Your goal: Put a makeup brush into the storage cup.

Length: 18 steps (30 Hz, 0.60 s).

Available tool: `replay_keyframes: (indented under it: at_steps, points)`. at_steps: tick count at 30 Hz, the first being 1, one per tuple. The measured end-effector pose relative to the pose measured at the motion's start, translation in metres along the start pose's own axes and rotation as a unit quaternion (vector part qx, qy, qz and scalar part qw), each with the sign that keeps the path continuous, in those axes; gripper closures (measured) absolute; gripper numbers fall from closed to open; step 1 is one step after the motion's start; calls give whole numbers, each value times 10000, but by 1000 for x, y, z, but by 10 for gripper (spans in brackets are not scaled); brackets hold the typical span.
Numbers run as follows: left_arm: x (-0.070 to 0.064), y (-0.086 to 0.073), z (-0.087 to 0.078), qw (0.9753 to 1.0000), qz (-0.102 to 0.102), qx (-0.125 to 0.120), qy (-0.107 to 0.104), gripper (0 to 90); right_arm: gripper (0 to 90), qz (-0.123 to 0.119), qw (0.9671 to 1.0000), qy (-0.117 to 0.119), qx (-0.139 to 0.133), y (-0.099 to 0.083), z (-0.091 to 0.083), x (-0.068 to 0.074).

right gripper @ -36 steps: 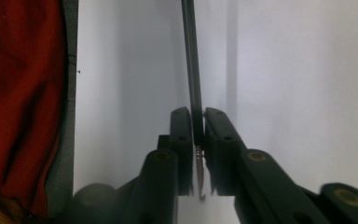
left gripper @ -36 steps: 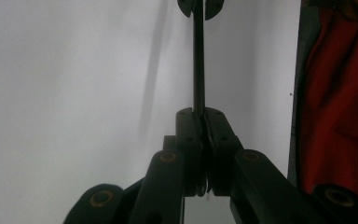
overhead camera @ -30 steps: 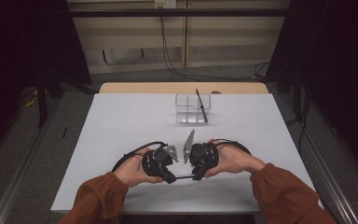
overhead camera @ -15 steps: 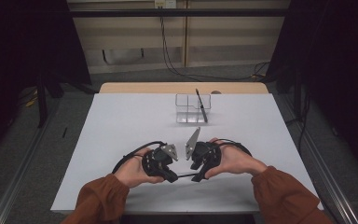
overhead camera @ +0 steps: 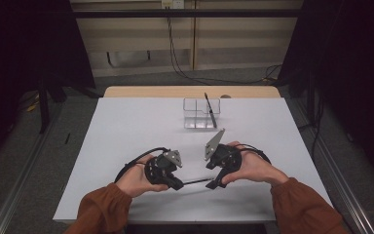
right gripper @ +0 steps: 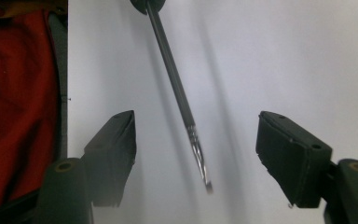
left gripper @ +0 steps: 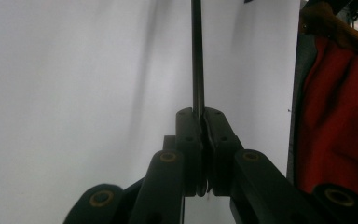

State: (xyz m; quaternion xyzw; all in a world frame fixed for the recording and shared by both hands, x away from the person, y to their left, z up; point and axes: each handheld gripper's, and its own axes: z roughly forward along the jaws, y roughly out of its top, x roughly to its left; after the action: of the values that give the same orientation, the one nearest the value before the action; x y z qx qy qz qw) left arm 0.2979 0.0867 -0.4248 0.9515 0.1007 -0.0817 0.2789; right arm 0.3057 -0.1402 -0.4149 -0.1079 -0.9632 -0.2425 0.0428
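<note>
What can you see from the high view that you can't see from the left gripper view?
The high view takes in both hands, the right gripper, open, and a clear holder at the table's far side with another dark stick leaning in it. The left gripper view gives a close look at the left gripper, its jaws shut tight on the thin brush, plus red cloth at the right edge. Both views share the brush, the left gripper and the white table.
</note>
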Motion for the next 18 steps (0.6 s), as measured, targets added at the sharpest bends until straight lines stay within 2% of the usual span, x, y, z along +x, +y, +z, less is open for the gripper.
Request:
replay_keyframes:
  at_steps: [6,10,18]
  points:
    - [1,-8,-3,10000,-78,-6,-12,856,208,194,9996,-148,-130,-11,-5,-1]
    - [2,-14,-8,9996,-187,-208,-19,856,158,311,9990,-207,-258,-17,-10,-3]
    - [4,-23,-15,9990,-242,-377,-15,855,73,474,9971,-362,-483,-23,-12,-3]
